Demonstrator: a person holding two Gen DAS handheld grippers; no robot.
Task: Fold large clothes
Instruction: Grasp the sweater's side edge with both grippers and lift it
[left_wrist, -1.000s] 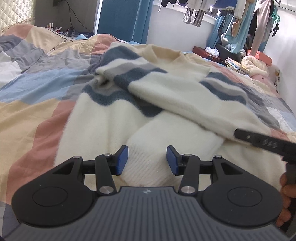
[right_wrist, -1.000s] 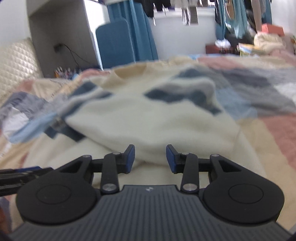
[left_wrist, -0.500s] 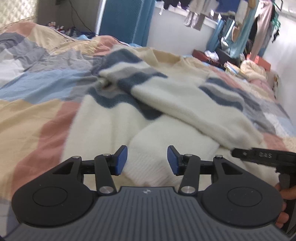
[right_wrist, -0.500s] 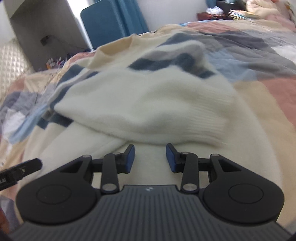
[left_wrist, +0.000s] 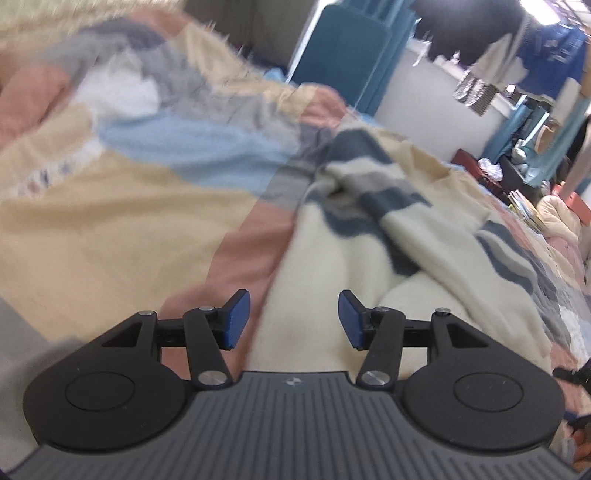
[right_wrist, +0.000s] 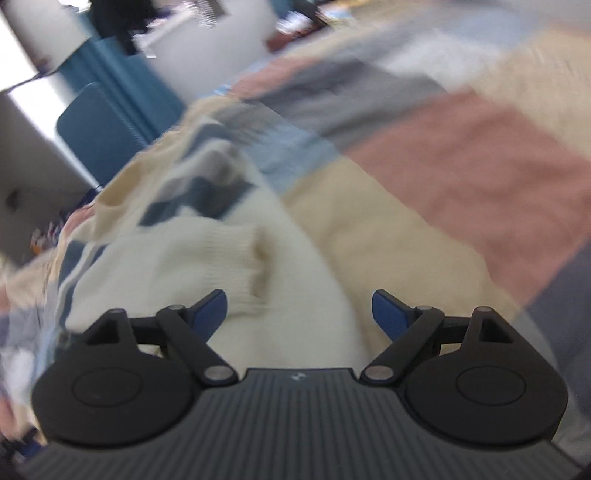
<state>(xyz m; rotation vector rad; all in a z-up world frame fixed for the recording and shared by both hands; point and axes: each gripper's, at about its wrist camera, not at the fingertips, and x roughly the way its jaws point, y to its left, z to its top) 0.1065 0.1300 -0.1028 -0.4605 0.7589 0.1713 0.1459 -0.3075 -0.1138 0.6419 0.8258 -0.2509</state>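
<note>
1. Cream fuzzy knit sweater with navy and grey stripes (left_wrist: 369, 236) lies spread on a bed covered by a patchwork quilt of beige, pink, blue and grey blocks (left_wrist: 122, 229).
2. A ribbed cream cuff (right_wrist: 236, 266) of one sleeve lies folded across the sweater's body.
3. The left gripper (left_wrist: 294, 318) hangs over the sweater's near left edge; its blue-padded jaws are opening, released, nothing pinched between them.
4. The right gripper (right_wrist: 299, 314) hangs over the sweater's right edge, jaws opening wide, released, pads touching no cloth.
5. Both views are motion-blurred.
</note>
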